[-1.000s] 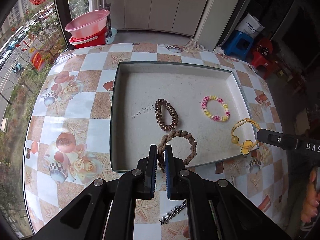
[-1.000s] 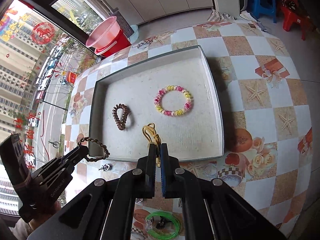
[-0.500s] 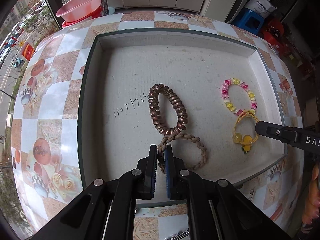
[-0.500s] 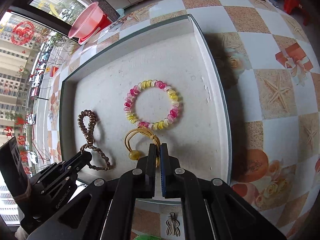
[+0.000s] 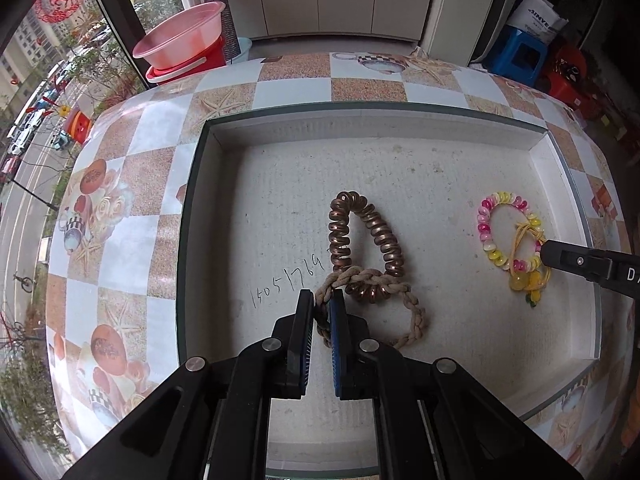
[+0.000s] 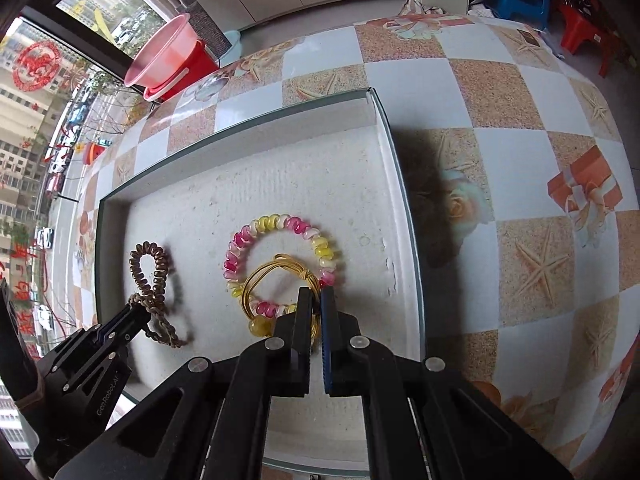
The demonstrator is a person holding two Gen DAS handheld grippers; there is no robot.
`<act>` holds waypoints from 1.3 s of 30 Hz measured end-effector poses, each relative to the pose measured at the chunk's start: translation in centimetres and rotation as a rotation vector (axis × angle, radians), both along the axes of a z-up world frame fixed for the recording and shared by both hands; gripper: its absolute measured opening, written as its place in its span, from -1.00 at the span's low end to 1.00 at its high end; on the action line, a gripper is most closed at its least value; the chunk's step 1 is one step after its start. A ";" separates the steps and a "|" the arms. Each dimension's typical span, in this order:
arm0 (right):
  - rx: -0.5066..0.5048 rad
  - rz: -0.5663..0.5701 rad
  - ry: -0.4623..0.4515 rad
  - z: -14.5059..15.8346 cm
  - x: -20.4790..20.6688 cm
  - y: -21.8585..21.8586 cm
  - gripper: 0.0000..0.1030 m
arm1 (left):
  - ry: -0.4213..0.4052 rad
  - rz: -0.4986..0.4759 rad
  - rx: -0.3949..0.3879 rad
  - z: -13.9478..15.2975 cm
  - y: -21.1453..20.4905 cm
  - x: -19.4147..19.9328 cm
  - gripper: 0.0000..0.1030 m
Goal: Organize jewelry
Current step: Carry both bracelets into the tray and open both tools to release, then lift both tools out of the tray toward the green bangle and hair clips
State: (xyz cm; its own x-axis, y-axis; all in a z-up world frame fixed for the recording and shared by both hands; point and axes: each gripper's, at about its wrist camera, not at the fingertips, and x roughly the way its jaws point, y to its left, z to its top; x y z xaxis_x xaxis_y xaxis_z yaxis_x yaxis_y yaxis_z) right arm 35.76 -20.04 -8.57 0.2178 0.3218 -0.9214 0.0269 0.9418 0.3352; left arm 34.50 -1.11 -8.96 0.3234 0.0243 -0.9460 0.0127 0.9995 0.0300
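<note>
Jaws of the left gripper [image 5: 322, 310], low in the left wrist view's centre, are clamping the tan braided rope bracelet [image 5: 412, 312], which is lying over the lower end of the bronze spiral coil hair tie [image 5: 382, 240] inside the shallow white tray [image 5: 400, 120]. At right, the right gripper [image 5: 546, 250] is reaching in over the pink-and-yellow beaded coil bracelet [image 5: 486, 232].

Right wrist view: the right gripper [image 6: 316, 300], at lower centre, is pinching the yellow elastic cord band with amber beads [image 6: 260, 280], draped across the beaded bracelet [image 6: 280, 222] mid-frame. At lower left the left gripper [image 6: 140, 314] is gripping the rope bracelet [image 6: 168, 336] beside the bronze tie [image 6: 154, 260]. The tray [image 6: 240, 128] is sitting on a checkered starfish-print tablecloth [image 6: 520, 92].
</note>
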 end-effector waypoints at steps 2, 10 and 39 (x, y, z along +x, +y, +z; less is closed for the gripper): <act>-0.005 0.008 0.000 0.0 -0.1 0.1 -0.90 | -0.009 -0.014 0.014 0.2 -0.3 -0.4 -0.60; 0.007 0.006 0.015 0.3 -0.4 -0.6 -0.57 | -0.026 -0.027 0.011 1.0 -0.5 -1.3 -0.59; 0.124 -0.032 -0.165 7.4 -9.4 -1.2 0.99 | -0.139 0.003 0.011 6.5 4.0 -10.7 1.00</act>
